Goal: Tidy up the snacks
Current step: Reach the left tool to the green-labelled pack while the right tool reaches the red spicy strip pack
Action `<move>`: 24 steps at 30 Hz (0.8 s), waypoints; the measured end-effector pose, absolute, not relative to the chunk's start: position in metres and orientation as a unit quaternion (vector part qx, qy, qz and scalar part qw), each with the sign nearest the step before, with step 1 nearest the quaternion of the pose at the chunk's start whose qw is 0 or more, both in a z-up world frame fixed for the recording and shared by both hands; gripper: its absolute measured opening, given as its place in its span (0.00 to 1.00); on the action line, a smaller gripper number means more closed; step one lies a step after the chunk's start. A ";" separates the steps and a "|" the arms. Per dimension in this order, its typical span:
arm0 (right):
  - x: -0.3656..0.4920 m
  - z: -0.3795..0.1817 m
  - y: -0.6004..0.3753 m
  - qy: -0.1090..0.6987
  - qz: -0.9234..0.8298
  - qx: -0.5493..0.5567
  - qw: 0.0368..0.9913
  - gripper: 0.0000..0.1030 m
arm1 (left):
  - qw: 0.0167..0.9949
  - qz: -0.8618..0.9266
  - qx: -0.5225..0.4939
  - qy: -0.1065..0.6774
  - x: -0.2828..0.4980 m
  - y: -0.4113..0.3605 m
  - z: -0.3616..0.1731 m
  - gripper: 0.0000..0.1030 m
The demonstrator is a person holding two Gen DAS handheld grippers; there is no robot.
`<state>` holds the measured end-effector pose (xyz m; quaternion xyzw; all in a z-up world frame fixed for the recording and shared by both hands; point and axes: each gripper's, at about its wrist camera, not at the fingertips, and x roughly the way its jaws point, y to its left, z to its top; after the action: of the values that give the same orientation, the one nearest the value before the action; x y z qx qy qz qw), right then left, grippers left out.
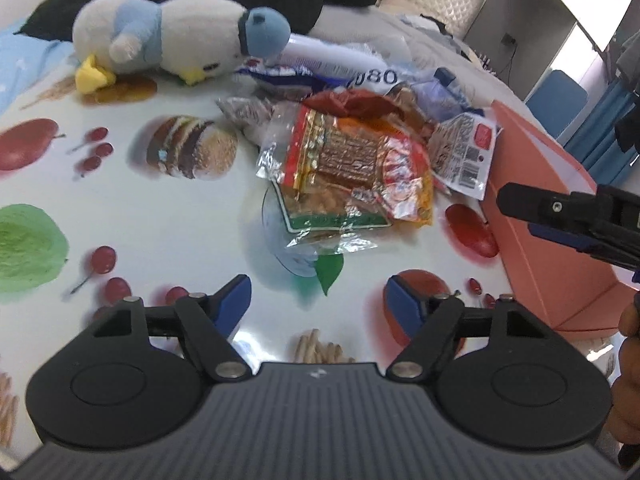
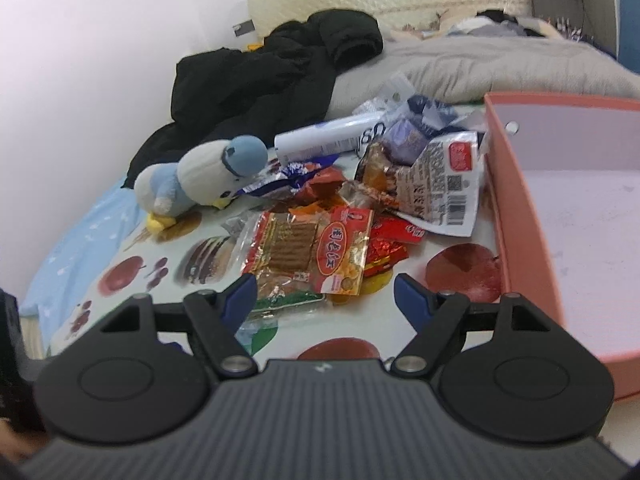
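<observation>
We hover both claws, left claw (image 1: 318, 304) and right claw (image 2: 325, 294), apart and empty; the snack pile (image 1: 360, 164) lies at twelve o'clock, the pink box (image 2: 580, 216) at three. Slippery wrappers may, perhaps, slide from a shallow pinch.

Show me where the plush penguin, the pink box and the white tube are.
plush penguin (image 1: 176, 36): left wrist view, on its white belly.
pink box (image 2: 516, 184): right wrist view, on its near left wall.
white tube (image 2: 320, 140): right wrist view, on the middle of its body.

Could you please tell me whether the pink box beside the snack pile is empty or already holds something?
Empty: the pink box shows only its bare pale floor.
</observation>
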<state>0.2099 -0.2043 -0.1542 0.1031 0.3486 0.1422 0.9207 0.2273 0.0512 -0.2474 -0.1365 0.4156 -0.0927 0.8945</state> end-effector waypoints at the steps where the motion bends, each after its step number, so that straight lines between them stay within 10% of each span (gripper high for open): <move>1: 0.215 -0.158 -0.204 0.354 0.142 0.104 0.919 0.73 | 0.894 -0.095 -0.138 0.416 0.231 0.052 -0.250 0.76; 18: 0.296 -0.215 -0.208 0.422 0.140 0.194 0.874 0.65 | 0.898 -0.128 -0.056 0.417 0.298 0.033 -0.270 0.75; 24: 0.313 -0.240 -0.212 0.455 0.153 0.254 0.840 0.46 | 0.899 -0.145 -0.050 0.411 0.300 0.028 -0.272 0.61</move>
<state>0.3127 -0.2121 -0.2405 0.2540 0.4553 0.1527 0.8395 0.2999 0.0284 -0.2716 -0.0499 0.4111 -0.1446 0.8987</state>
